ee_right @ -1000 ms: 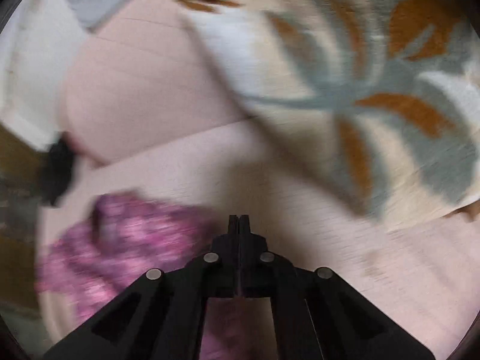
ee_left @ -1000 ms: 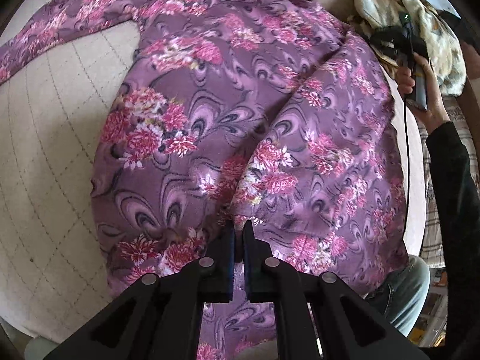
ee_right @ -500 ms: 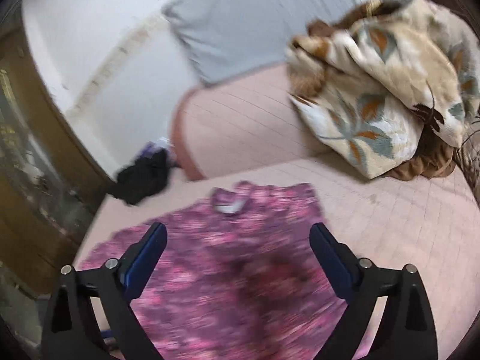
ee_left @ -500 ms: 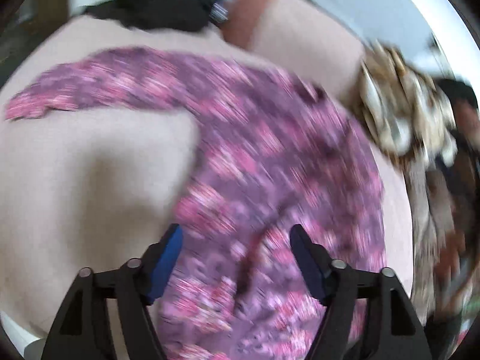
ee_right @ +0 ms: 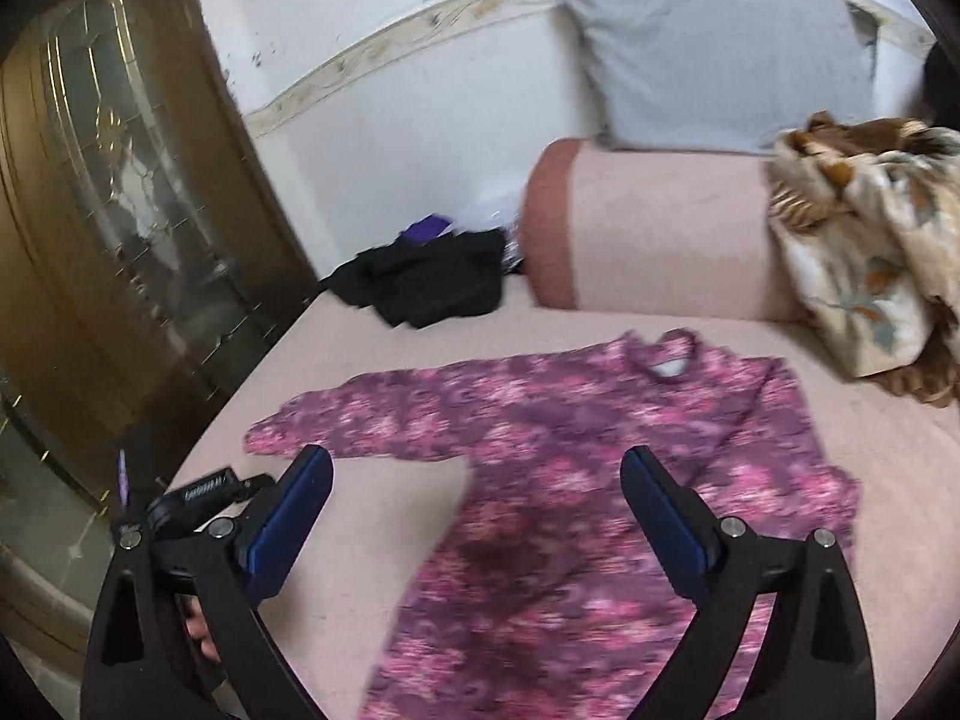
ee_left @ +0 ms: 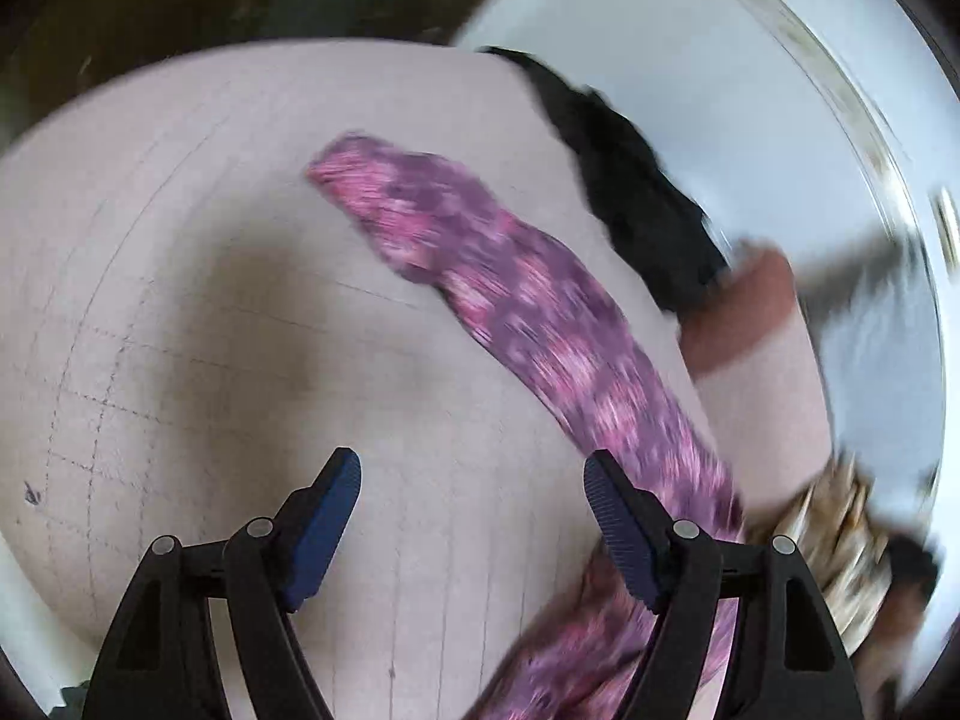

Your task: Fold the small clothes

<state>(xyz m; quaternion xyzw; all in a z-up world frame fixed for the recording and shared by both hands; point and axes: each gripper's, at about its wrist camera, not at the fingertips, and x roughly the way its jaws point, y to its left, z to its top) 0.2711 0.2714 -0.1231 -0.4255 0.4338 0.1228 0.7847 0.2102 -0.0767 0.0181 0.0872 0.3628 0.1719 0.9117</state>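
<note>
A purple floral long-sleeved top (ee_right: 576, 480) lies flat on the pink quilted bed (ee_right: 384, 516), neck toward the bolster, one sleeve stretched out left. My right gripper (ee_right: 477, 486) is open and empty, held above the top's body. My left gripper (ee_left: 471, 492) is open and empty above bare bed surface; the outstretched sleeve (ee_left: 510, 300) runs diagonally up and left from beside its right finger. The left gripper also shows at the lower left of the right wrist view (ee_right: 204, 492).
A black garment (ee_right: 432, 282) lies at the bed's far left corner. A pink bolster (ee_right: 648, 228), a grey pillow (ee_right: 720, 48) and a crumpled patterned blanket (ee_right: 870, 240) line the back and right. A wooden glass-fronted cabinet (ee_right: 120, 210) stands left.
Both grippers have opened, let go of the top and lifted back. The left gripper has swung left toward the outstretched sleeve. The right gripper now looks over the whole top.
</note>
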